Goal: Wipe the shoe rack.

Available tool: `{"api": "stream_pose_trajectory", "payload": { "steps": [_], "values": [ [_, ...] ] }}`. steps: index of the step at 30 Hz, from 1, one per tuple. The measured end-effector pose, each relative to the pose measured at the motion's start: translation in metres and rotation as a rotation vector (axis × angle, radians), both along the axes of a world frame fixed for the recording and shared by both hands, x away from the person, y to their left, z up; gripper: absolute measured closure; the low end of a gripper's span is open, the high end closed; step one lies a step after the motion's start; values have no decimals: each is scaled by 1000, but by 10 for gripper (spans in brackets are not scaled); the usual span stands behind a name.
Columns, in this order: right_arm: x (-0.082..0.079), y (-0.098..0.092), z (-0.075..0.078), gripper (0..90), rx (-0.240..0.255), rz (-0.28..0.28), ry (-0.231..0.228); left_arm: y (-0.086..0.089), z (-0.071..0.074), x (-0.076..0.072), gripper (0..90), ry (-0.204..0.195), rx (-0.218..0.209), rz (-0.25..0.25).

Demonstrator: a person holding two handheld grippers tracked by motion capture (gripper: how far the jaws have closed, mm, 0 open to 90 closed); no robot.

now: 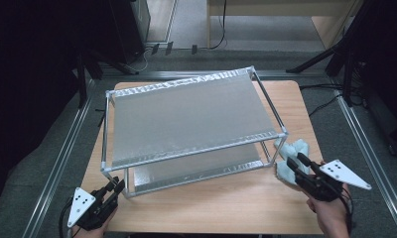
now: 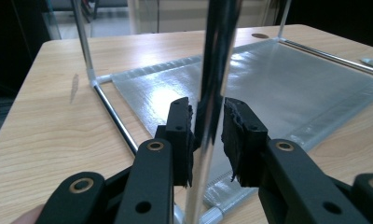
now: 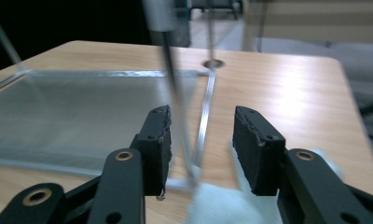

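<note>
A little rack (image 1: 186,116) stands in the middle of the wooden table (image 1: 286,99). It is made of thin shiny metal poles with white joints, and it has two flat shelves of silvery grey sheet, one up high and one down low. It takes up most of the table, from the far edge almost to the near edge. The left tongs (image 1: 114,188) are at the near left corner of the table, right by the rack's front left pole (image 2: 212,93). The left gripper view shows this shiny pole standing between the two black jaws, which sit close on each side of it, but I cannot tell if they squeeze it. The right tongs (image 1: 298,161) are near the right edge of the table, by the rack's front right leg, and a person's hand (image 1: 333,215) holds them. Their jaws are open wide. A soft white cloth (image 1: 293,151) lies on the table just beside that leg and under the right tongs. The high view shows the top shelf and the whole rack. The right gripper view shows the low shelf (image 3: 77,112) up close, a blurry thin pole (image 3: 177,112) near the jaws, and a small round hole (image 3: 214,63) in the table far off.
</note>
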State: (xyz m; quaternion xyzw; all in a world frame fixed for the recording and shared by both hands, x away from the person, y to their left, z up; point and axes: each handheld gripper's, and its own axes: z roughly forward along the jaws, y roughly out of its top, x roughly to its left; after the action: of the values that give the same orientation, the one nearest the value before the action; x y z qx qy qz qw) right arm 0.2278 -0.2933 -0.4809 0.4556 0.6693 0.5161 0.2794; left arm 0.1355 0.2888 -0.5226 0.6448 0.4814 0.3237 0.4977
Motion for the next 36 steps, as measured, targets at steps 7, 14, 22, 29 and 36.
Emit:
{"api": "stream_pose_trajectory", "payload": {
  "steps": [7, 14, 22, 29, 36],
  "values": [
    [23, -12, -41, 462, -201, -108, 201, -6, 0, -1, 745, 2, -7, -39],
    [33, -11, -62, 709, -206, -200, 320, -8, 0, 0, 732, -3, -5, -37],
    [13, 25, -52, 519, -185, -50, 314, -9, 1, -3, 725, -16, 4, -39],
    [17, 24, -52, 201, -240, -28, 285, -11, -1, -1, 660, -10, 17, -28],
    [27, 22, -67, 362, -263, -60, 349, -14, -1, -1, 668, -12, 25, -21]
  ]
}}
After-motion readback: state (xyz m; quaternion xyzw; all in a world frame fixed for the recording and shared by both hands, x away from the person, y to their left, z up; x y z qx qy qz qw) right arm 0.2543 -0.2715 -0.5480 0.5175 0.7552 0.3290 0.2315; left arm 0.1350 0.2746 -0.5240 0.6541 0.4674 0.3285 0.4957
